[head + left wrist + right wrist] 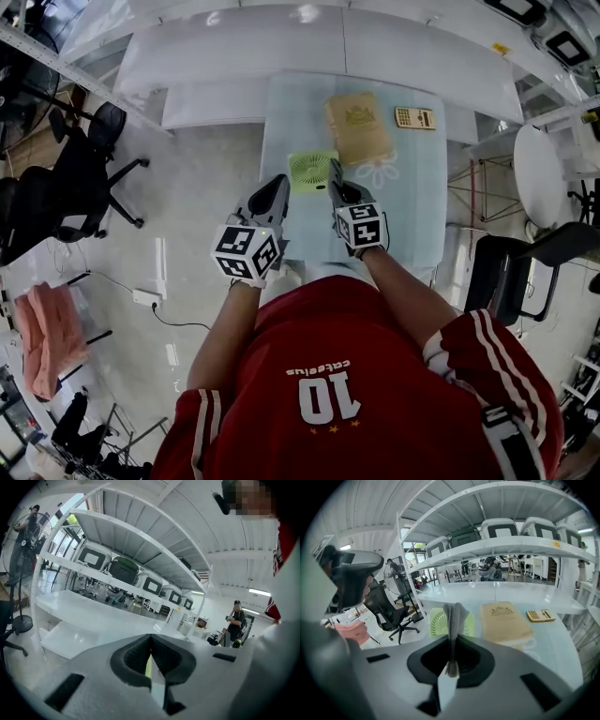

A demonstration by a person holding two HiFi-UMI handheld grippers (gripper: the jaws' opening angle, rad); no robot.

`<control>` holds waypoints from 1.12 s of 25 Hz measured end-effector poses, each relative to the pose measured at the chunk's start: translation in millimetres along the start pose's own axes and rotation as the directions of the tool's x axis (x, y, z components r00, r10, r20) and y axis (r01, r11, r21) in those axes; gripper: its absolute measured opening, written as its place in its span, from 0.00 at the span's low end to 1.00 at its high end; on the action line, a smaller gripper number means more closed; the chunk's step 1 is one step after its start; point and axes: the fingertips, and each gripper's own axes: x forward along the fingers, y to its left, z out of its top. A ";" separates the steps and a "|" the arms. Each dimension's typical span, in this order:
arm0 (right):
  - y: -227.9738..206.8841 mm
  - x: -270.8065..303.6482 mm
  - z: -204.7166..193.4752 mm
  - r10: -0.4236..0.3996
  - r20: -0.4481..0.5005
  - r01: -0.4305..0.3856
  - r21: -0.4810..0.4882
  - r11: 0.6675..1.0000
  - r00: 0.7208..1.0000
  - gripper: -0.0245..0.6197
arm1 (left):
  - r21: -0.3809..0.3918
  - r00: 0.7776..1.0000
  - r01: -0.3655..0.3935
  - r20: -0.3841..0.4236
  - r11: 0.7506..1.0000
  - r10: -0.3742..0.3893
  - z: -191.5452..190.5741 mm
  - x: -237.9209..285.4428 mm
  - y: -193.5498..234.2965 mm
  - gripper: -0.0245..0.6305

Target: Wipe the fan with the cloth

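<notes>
Grey cloth (453,618) is clamped in my right gripper's (335,176) jaws; my left gripper's (279,185) jaws are together, empty. The green fan (312,172) lies flat on the glass table (417,183) just ahead of both, beside a tan book (357,127) whose print I cannot read. My red shirt (375,328) bears "10".

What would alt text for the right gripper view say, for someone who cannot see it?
The right gripper is shut on a grey cloth that stands up in the middle of the picture. Behind it, on a pale glass table, lie a light green square fan, a tan flat box and a beige calculator.
</notes>
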 end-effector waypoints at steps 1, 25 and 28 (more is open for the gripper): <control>-3.3 -0.2 -1.5 -0.004 0.000 0.004 0.002 1.000 1.000 0.07 | 0.003 1.000 0.004 -0.003 1.000 -0.004 -0.1 3.0 -2.4 0.04; -29.1 23.5 -23.5 -0.040 -0.016 0.039 -0.071 0.997 0.999 0.07 | 0.010 0.998 -0.036 -0.057 0.999 0.037 -9.6 27.4 5.0 0.04; -25.3 24.8 -20.8 -0.029 -0.011 0.028 -0.073 0.997 1.000 0.07 | 0.004 0.997 -0.037 -0.062 0.999 0.038 -10.8 28.1 7.1 0.04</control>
